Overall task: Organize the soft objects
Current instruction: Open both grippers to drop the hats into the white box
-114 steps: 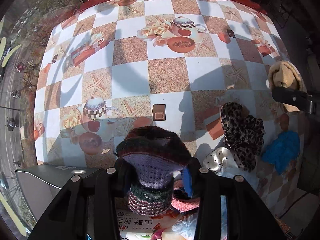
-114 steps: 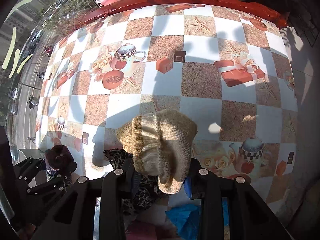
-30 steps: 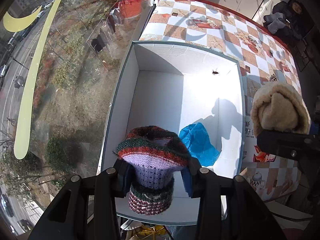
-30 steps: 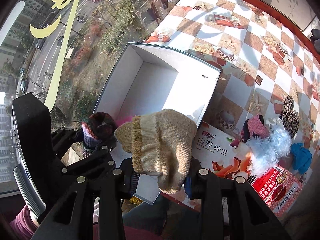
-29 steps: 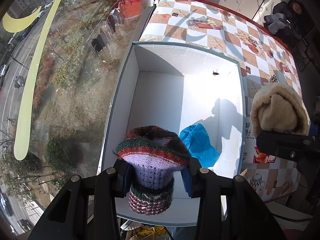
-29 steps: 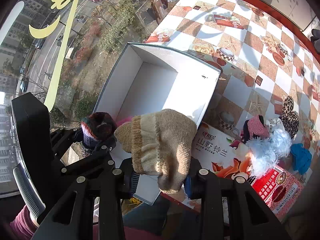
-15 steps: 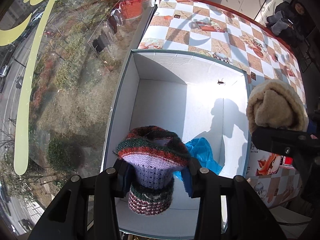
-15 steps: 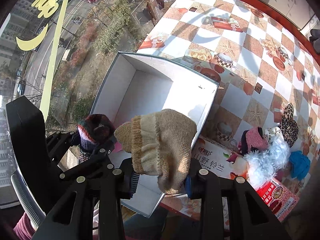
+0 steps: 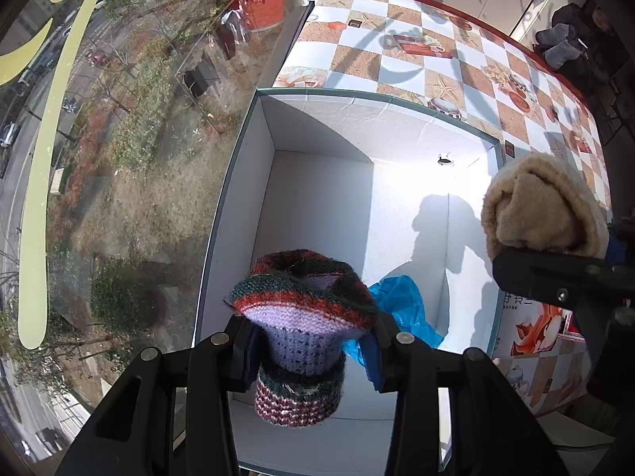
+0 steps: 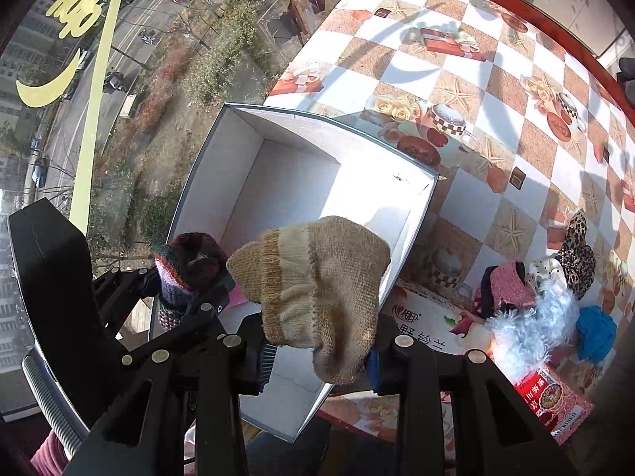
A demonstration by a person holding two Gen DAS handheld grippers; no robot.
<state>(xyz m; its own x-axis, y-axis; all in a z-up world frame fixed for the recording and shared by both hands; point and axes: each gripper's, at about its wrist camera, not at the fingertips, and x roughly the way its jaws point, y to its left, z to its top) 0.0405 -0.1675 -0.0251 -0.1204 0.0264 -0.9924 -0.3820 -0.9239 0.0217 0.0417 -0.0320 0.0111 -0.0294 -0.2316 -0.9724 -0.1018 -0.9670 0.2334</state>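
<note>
My left gripper (image 9: 309, 353) is shut on a striped knit piece (image 9: 301, 333) in purple, red and green, held over the near end of an open white box (image 9: 317, 198). A blue soft item (image 9: 401, 309) lies on the box floor beside it. My right gripper (image 10: 317, 357) is shut on a beige knit glove (image 10: 317, 289), held above the box's (image 10: 293, 182) near right corner. In the right wrist view the left gripper (image 10: 186, 289) with its striped piece (image 10: 186, 265) is at the left; in the left wrist view the beige glove (image 9: 543, 206) shows at the right.
The box stands at the edge of a checkered table (image 10: 456, 59) against a window. To the right lie a pink knit item (image 10: 510, 283), a fluffy white-blue piece (image 10: 532, 325), leopard-print fabric (image 10: 577, 250) and a blue cloth (image 10: 595, 333) near printed cartons (image 10: 555, 400).
Both grippers have drifted slightly further over the box and a little lower, each keeping hold of its knit item. The box looks a bit larger in both views.
</note>
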